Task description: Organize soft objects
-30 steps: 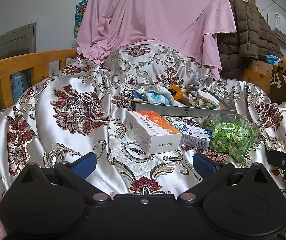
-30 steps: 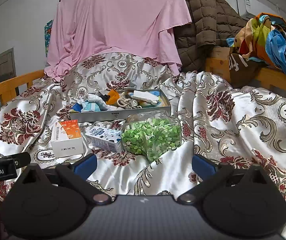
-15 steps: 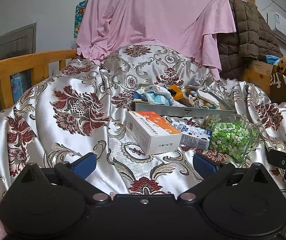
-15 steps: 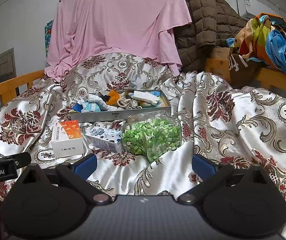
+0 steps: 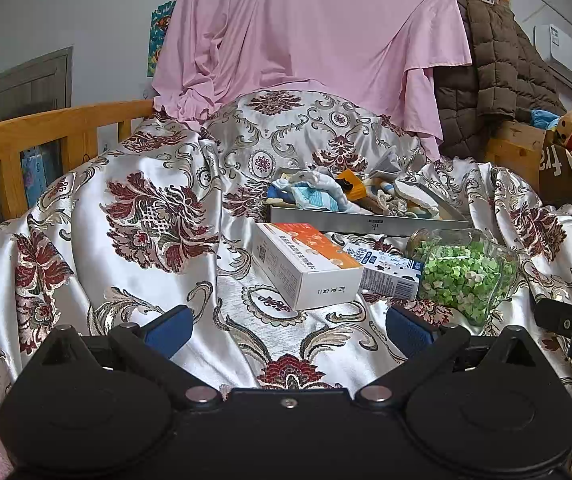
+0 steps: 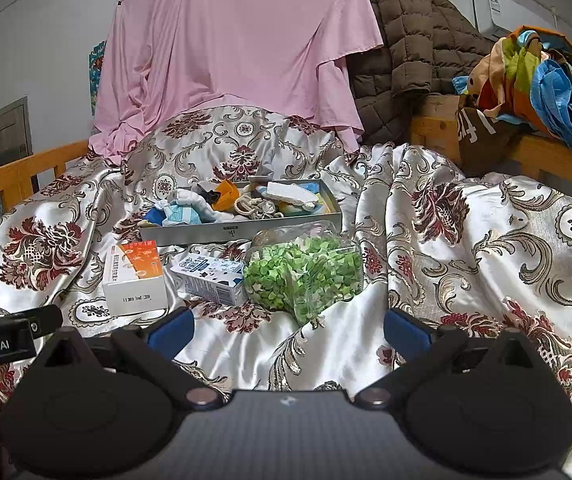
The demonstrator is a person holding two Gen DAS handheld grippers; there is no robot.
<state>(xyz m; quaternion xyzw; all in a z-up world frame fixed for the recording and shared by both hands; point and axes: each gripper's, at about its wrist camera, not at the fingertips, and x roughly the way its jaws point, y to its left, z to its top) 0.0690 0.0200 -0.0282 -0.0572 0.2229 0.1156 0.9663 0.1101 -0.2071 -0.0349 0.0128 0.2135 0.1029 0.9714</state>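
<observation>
My left claw [image 5: 287, 330] and my right claw [image 6: 287, 330] both hang spread and empty low in frame over the bed's satin cover [image 5: 86, 248]. Left of centre lies a stiff orange-and-white carton [image 6: 136, 276], then a small milk box [image 6: 210, 276], then a clear bag of green bits [image 6: 305, 272]: light, slippery, crushable, best pinched at its loose edge. Above them the grey tray [image 6: 242, 232] holds the soft objects [image 6: 190, 210], limp cloths and cord that I'd take by a raised fold.
</observation>
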